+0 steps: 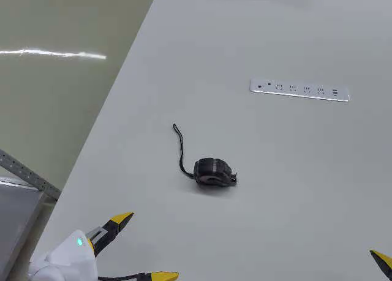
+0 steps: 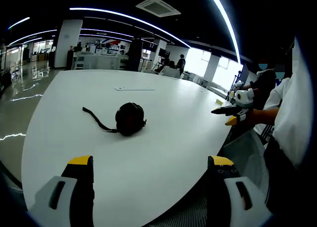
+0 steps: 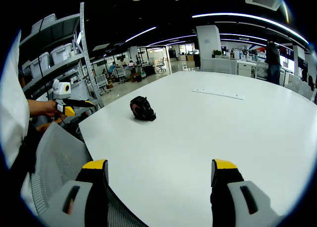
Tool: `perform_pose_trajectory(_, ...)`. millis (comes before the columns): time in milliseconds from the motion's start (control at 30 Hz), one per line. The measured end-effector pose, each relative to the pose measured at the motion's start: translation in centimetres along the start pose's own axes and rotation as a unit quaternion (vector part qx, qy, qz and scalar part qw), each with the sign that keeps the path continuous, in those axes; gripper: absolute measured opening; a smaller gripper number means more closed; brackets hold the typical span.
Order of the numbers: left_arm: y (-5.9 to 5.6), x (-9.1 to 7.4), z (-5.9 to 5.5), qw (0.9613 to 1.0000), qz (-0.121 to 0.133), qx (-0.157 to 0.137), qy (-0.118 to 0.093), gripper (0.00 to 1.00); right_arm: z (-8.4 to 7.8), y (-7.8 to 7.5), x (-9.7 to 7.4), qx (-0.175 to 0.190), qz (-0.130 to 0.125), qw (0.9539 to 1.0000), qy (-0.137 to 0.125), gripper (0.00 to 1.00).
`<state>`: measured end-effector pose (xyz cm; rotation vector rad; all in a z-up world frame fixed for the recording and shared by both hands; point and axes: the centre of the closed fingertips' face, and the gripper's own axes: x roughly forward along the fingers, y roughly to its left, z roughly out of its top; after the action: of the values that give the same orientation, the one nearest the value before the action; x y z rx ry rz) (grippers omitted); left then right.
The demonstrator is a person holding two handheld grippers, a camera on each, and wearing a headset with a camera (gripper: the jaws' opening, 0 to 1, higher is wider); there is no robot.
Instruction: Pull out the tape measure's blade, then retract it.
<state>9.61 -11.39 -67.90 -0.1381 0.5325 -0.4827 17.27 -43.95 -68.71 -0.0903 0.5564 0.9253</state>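
Both wide open and empty, left claw (image 2: 149, 160) and right claw (image 3: 160, 163) face the tape measure (image 1: 213, 171), strap (image 1: 180, 151) clearest in head view.

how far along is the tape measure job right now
Nothing looks done yet: the tape measure lies on the table with no blade drawn out, its strap trailing beside it. Nothing is in hand: the left tongs and right tongs are both open, short of it near the table's edge. Left to do: grip the case, pull the blade out, then retract it.
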Motion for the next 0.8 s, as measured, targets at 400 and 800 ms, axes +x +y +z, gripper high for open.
perform_pose_trajectory(400, 0.38, 0.3, 0.36, 1.0, 0.001, 0.006, -0.001, 0.94, 0.18, -0.06, 0.02, -0.003, 0.001, 1.0, -0.002, 0.86)
perform_pose_trajectory(800, 0.45, 0.55, 0.81, 1.0, 0.001, 0.006, -0.005, 0.93, -0.04, -0.01, -0.32, -0.002, -0.007, 0.9999, -0.007, 0.85)
